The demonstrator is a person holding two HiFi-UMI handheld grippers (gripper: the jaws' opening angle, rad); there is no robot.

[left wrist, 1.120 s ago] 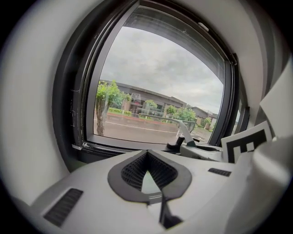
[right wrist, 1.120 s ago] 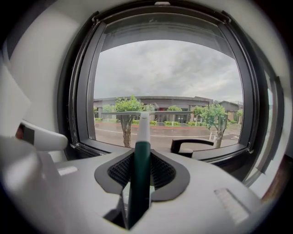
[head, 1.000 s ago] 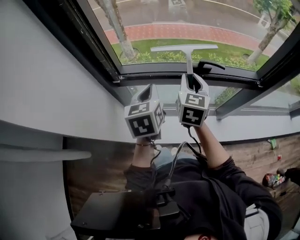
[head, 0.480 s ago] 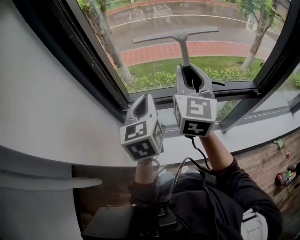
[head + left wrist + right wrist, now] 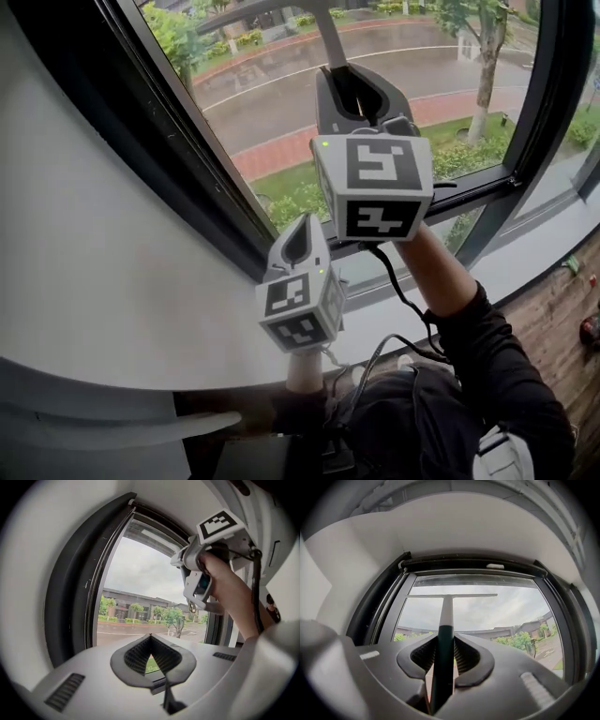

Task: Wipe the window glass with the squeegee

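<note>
Squeegee [image 5: 446, 616] held high at the window glass [image 5: 272, 89]
Right gripper [image 5: 443, 656] clamps the squeegee's handle; the blade sits at 12 o'clock, near the top frame [image 5: 468, 565]; left gripper [image 5: 150, 641], jaws together and empty, hangs at the right gripper's 7 o'clock.

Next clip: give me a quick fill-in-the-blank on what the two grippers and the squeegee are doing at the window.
1. The right gripper is shut on the squeegee by its ___.
2. The blade lies near the ___ edge of the glass.
3. The left gripper is shut, with ___ between its jaws.
4. In the head view, the ___ gripper sits higher.

Missing words: handle; top; nothing; right.
</note>
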